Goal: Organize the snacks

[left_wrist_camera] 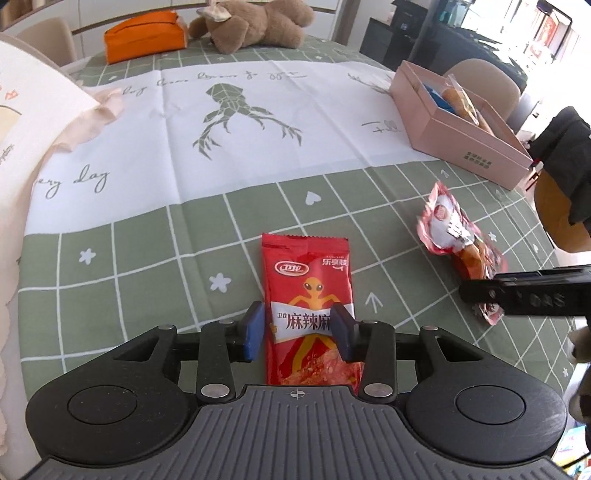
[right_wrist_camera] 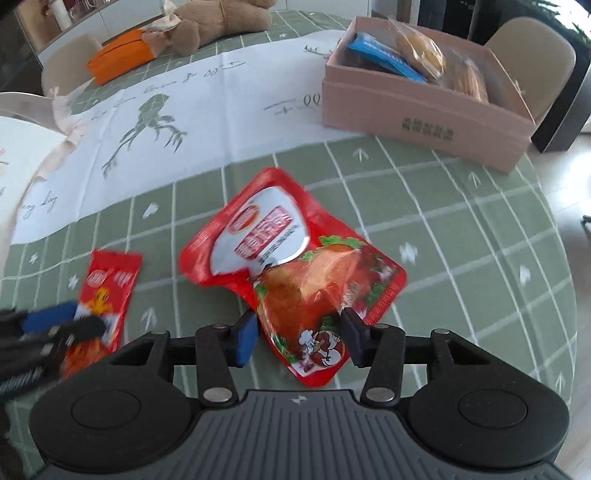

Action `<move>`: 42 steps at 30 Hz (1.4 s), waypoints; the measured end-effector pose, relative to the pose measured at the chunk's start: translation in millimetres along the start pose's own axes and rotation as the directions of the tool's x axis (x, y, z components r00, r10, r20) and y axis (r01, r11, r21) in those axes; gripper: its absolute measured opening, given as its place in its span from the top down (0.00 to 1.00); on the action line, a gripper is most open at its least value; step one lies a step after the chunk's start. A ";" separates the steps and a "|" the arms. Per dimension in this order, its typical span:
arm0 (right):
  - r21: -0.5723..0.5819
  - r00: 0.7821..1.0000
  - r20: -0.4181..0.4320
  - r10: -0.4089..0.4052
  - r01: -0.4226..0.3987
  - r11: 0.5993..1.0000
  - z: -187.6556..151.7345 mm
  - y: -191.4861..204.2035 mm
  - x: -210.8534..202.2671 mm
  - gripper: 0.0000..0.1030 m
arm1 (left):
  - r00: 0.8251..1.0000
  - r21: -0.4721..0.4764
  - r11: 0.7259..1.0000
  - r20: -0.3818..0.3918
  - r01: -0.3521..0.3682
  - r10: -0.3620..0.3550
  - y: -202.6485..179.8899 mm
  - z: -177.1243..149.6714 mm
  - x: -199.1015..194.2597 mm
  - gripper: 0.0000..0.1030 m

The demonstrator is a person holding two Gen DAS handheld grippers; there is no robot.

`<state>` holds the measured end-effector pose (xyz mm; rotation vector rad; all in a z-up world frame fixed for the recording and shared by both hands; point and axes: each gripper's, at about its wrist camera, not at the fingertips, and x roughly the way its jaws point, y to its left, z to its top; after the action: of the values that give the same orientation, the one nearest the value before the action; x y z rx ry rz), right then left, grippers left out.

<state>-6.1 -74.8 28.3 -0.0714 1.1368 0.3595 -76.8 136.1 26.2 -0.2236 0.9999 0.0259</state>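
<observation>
**Both grippers parked over a snack pack each, box off to the side**

So the left gripper (left_wrist_camera: pixel 300 332) is tipped down at the table with its blue pads either side of the long red spicy strip packet (left_wrist_camera: pixel 309 314). Right pad looks like it's on the packet's edge, left pad seems just off it, so I honestly can't tell if it's a real grip. The packet lies flat on the green checked tablecloth (left_wrist_camera: pixel 147 258), pointing away from the camera.

The right gripper (right_wrist_camera: pixel 300 338) is doing much the same over the bigger red chicken drumstick pouch (right_wrist_camera: pixel 295 273). Jaws are narrowed around the pouch's near end, pads at or right by its sides, but whether they're actually pinching it, can't say. The pouch sits diagonally on the cloth, just beside the strip packet.

Further out, the pink cardboard box (right_wrist_camera: pixel 424 107) sits on the far right of the table, already holding a blue packet (right_wrist_camera: pixel 384 55) and some clear-wrapped baked things. At the far end there's a brown teddy bear (left_wrist_camera: pixel 255 26) and an orange tissue pouch (left_wrist_camera: pixel 144 35).
</observation>
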 end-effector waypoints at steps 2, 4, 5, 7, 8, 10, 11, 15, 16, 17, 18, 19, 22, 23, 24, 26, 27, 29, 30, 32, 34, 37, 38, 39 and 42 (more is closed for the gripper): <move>-0.008 0.999 0.033 0.029 -0.029 1.000 -3.4 0.0 -8.5 0.39 | 1.000 0.004 1.000 0.003 0.003 -0.004 0.0 0.8 1.5 0.58; -0.004 0.995 0.095 0.025 -0.025 1.000 -1.5 1.4 -17.6 0.26 | 1.000 0.005 1.000 0.004 0.009 -0.009 1.1 0.1 1.1 0.58; 0.001 0.992 0.123 0.027 -0.027 1.000 0.5 0.4 -22.2 0.24 | 1.000 0.006 1.000 0.005 0.011 -0.011 1.4 0.0 1.2 0.58; 0.021 0.988 0.150 0.031 -0.035 0.999 6.6 -3.3 -24.8 0.22 | 1.000 0.008 1.000 0.007 0.013 -0.013 1.6 -0.1 1.2 0.58; 0.034 0.987 0.156 0.027 -0.033 0.999 11.8 -5.6 -21.9 0.22 | 1.000 0.009 1.000 0.008 0.014 -0.014 1.7 -0.5 0.9 0.58; 0.063 0.989 0.147 0.013 -0.023 0.998 18.6 -10.1 -10.7 0.22 | 1.000 0.014 1.000 0.011 0.017 -0.017 2.0 -1.6 0.4 0.58; 0.076 0.991 0.134 0.022 -0.032 0.997 21.1 -11.0 -5.2 0.22 | 1.000 0.016 1.000 0.013 0.020 -0.021 2.4 -1.9 0.1 0.58; 0.077 0.994 0.086 0.070 -0.076 0.994 17.7 -4.5 15.9 0.20 | 0.999 0.015 0.999 0.016 0.037 -0.037 5.7 -3.4 -1.1 0.58; 0.052 0.995 0.090 0.046 -0.051 0.997 14.7 1.1 17.7 0.19 | 0.999 0.016 0.999 0.015 0.038 -0.039 5.6 -3.2 -1.2 0.58; 0.019 0.995 0.095 0.018 -0.020 1.000 13.5 6.6 20.5 0.18 | 0.999 0.017 0.999 0.014 0.039 -0.040 5.6 -3.2 -1.3 0.58; -0.019 0.995 0.097 -0.013 0.015 1.000 11.9 12.9 22.7 0.18 | 0.999 0.018 0.999 0.014 0.041 -0.041 5.8 -3.3 -1.3 0.58; -0.049 0.995 0.096 -0.032 0.037 0.998 10.4 17.5 24.4 0.18 | 0.999 0.018 0.999 0.014 0.042 -0.043 6.1 -3.5 -1.4 0.58; -0.104 0.994 0.106 -0.004 0.015 0.994 7.8 22.2 20.6 0.18 | 0.999 0.017 0.999 0.013 0.046 -0.046 6.5 -3.1 -1.4 0.58; -0.108 0.993 0.120 0.019 -0.006 0.994 8.3 20.5 16.4 0.18 | 0.999 0.016 0.999 0.013 0.047 -0.047 6.8 -2.8 -1.3 0.58; -0.106 0.990 0.139 0.040 -0.025 0.994 9.7 17.7 11.3 0.18 | 0.999 0.014 0.999 0.012 0.049 -0.049 7.5 -2.8 -1.2 0.58; -0.097 0.983 0.168 0.075 -0.059 0.994 13.8 10.2 1.7 0.18 | 0.999 0.008 0.999 0.010 0.052 -0.052 8.1 -2.4 -1.3 0.58; -0.089 0.981 0.168 0.092 -0.078 0.993 17.6 4.8 -0.5 0.18 | 0.999 0.004 0.999 0.009 0.051 -0.052 8.3 -1.9 -1.1 0.58; -0.071 0.983 0.144 0.112 -0.103 0.992 24.0 -3.4 2.7 0.17 | 0.999 -0.001 0.999 0.007 0.051 -0.051 8.6 -1.2 -0.8 0.58; -0.063 0.986 0.124 0.114 -0.107 0.992 25.9 -7.5 7.1 0.18 | 0.999 -0.002 0.999 0.007 0.050 -0.050 8.2 -1.3 -0.7 0.58; -0.054 0.990 0.102 0.096 -0.091 0.994 25.6 -11.1 16.6 0.17 | 0.999 -0.002 0.999 0.007 0.050 -0.050 7.6 -1.6 -0.8 0.58; -0.050 0.991 0.090 0.096 -0.092 0.995 22.4 -11.9 24.3 0.17 | 0.999 -0.006 0.999 0.010 0.052 -0.052 8.0 -2.1 -0.9 0.58; -0.081 0.992 0.115 0.047 -0.038 0.996 19.5 -5.6 29.4 0.11 | 0.999 -0.010 0.999 0.015 0.050 -0.050 8.1 -2.7 -1.0 0.58; -0.096 0.993 0.116 0.034 -0.023 0.995 19.7 -2.7 31.4 0.08 | 0.999 -0.008 0.999 0.015 0.048 -0.048 7.7 -2.8 -1.1 0.58; -0.112 0.993 0.116 0.018 -0.005 0.994 20.1 0.6 33.7 0.06 | 0.999 -0.008 0.999 0.015 0.047 -0.047 7.3 -2.9 -1.2 0.58; -0.146 0.992 0.127 -0.024 0.043 0.988 21.2 8.5 40.9 0.02 | 0.999 -0.008 0.999 0.017 0.042 -0.042 6.4 -3.9 -1.7 0.58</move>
<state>24.9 -51.8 1.7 -0.1964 0.9825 0.4129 -81.8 141.7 24.5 -0.2515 0.9780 -0.0068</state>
